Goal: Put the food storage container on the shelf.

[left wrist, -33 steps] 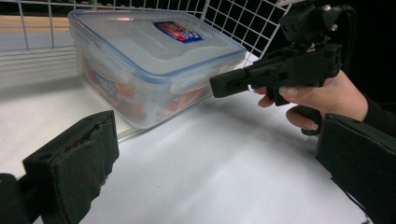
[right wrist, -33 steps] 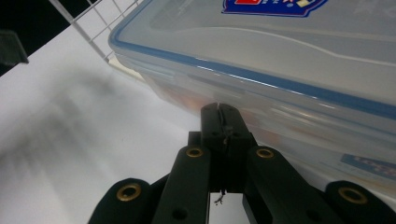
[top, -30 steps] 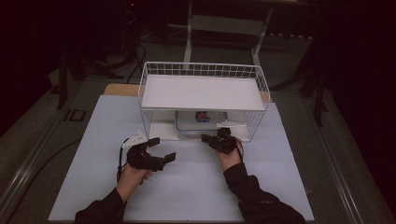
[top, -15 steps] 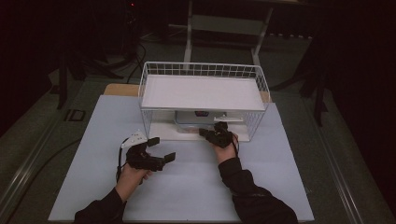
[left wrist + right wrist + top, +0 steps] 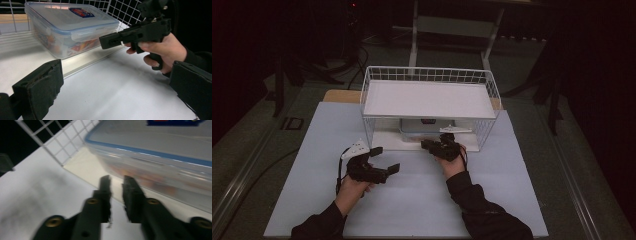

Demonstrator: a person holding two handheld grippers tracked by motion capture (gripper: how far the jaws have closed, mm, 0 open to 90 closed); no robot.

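**Reaching the box under the wire shelf**

On the left, the left gripper (image 5: 383, 160) is held with jaws spread wide, empty, well short of the lidded plastic box (image 5: 67, 27). Ahead of the right gripper (image 5: 116, 183), whose jaws are nearly pressed together (nothing between them), the box sits just beyond; the jaws should be opened before its lid edge is approached squarely.

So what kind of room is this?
Probably a lab or workshop set up for recording. A table holds a white wire shelf with a plastic food box under it, and cables lie on the dark floor behind.
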